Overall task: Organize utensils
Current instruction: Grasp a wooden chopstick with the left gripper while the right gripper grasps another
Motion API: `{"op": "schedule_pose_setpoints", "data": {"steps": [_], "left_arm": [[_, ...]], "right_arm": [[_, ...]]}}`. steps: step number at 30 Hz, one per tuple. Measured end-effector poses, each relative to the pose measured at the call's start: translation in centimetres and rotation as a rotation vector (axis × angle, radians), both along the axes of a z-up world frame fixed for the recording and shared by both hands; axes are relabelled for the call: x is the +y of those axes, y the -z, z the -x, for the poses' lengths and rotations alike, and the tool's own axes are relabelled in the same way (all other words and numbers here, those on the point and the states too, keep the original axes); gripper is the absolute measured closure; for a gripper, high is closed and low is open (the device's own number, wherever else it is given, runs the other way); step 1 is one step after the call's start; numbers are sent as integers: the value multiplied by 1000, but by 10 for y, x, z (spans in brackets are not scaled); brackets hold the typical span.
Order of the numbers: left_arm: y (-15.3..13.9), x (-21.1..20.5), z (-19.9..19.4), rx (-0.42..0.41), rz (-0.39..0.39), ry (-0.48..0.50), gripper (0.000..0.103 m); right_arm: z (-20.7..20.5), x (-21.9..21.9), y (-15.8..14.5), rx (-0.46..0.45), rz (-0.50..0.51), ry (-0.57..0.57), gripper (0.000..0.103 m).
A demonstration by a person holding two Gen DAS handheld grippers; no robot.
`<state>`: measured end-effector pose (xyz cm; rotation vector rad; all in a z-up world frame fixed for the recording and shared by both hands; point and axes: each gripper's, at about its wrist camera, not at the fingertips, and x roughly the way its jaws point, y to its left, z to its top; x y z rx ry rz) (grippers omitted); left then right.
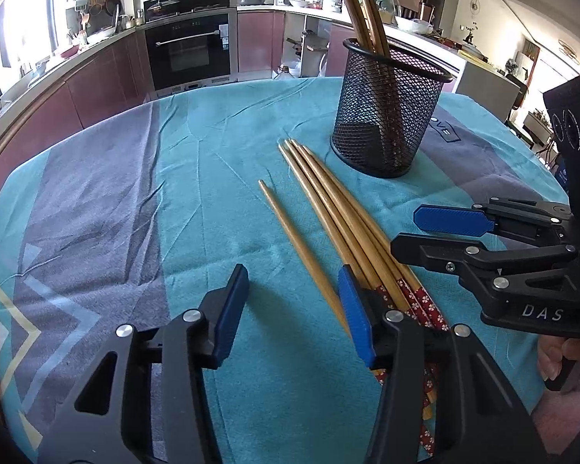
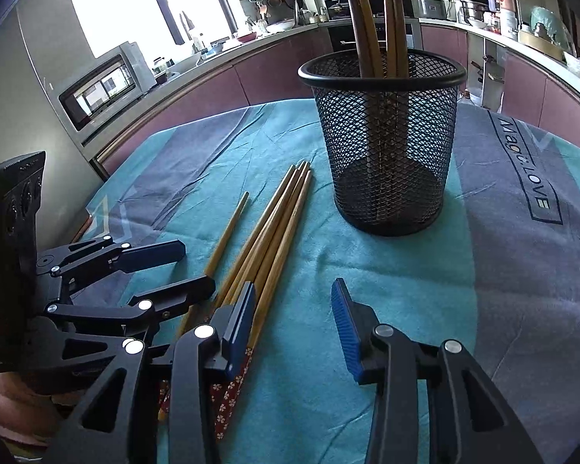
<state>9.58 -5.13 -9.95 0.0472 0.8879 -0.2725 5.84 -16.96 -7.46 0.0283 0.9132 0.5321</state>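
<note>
Several wooden chopsticks with red flowered ends (image 1: 340, 212) lie bundled on the teal cloth, with one single chopstick (image 1: 297, 243) apart to their left; the bundle shows in the right wrist view (image 2: 274, 228), as does the single one (image 2: 228, 232). A black mesh cup (image 1: 386, 112) stands upright behind them holding several chopsticks (image 1: 363, 4); it also shows in the right wrist view (image 2: 386, 135). My left gripper (image 1: 294, 305) is open and empty, straddling the single chopstick. My right gripper (image 2: 294, 324) is open and empty, just right of the bundle; it shows at the right in the left wrist view (image 1: 406, 228).
The table has a teal and grey cloth (image 1: 108, 193) with printed lettering (image 2: 529, 170) at the right. Kitchen counters and an oven (image 1: 189, 50) stand beyond the table's far edge. A microwave (image 2: 104, 85) sits at the left.
</note>
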Motion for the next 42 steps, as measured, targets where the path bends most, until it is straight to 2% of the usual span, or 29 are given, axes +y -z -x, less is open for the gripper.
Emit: {"op": "schedule_pose_setpoints", "data": {"steps": [9, 17, 25, 29, 33, 42], "left_arm": [[0, 2, 0, 0, 5, 2, 59], [-1, 7, -4, 3, 18, 8, 64], [-1, 7, -15, 5, 6, 21, 66], [0, 8, -18, 3, 5, 3, 74], [0, 11, -19, 8, 28, -17, 88], [-5, 15, -15, 3, 54, -34, 96]], "right_arm": [[-2, 13, 0, -24, 70, -11, 66], [-8, 19, 2, -36, 119, -8, 76], [-18, 33, 2, -48, 158, -5, 78], [-22, 32, 3, -37, 130, 8, 94], [-24, 26, 2, -23, 98, 15, 97], [-15, 9, -7, -30, 17, 7, 97]]}}
